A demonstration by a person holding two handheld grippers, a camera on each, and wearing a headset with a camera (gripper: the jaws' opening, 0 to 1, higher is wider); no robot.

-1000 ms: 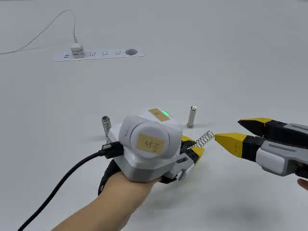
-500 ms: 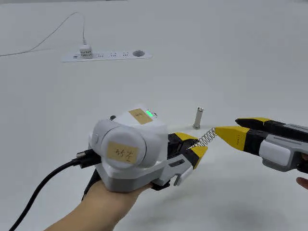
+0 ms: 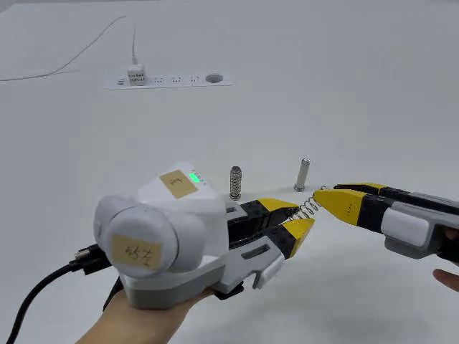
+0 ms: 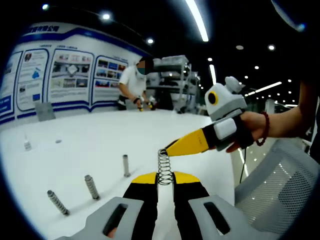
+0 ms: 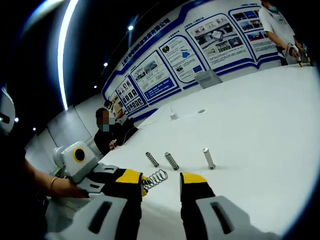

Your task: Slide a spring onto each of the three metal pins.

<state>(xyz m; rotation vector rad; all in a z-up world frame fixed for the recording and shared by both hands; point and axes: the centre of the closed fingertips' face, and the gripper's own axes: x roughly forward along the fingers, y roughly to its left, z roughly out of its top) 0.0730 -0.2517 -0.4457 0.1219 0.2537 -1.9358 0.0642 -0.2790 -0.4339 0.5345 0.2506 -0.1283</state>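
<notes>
My left gripper (image 3: 303, 213) is shut on the base of a small steel spring (image 3: 309, 207), which sticks out past its yellow tips. My right gripper (image 3: 323, 192) comes in from the right, open, with one tip touching the spring's free end. In the left gripper view the spring (image 4: 163, 162) stands up from the shut jaws. In the right gripper view the spring (image 5: 154, 179) lies between the parted jaws. On the table stand a bare metal pin (image 3: 303, 174) and a pin wearing a spring (image 3: 235, 183). A second sprung pin (image 4: 56, 202) stands further left.
A white power strip (image 3: 168, 80) with a plugged cable lies at the far side of the white table (image 3: 373, 93). A black cable (image 3: 36, 308) trails from my left gripper. People stand at the table's far end (image 4: 134, 82).
My right gripper has moved left until its tip meets the spring's free end. My left gripper has drawn back and left, uncovering one sprung pin.
</notes>
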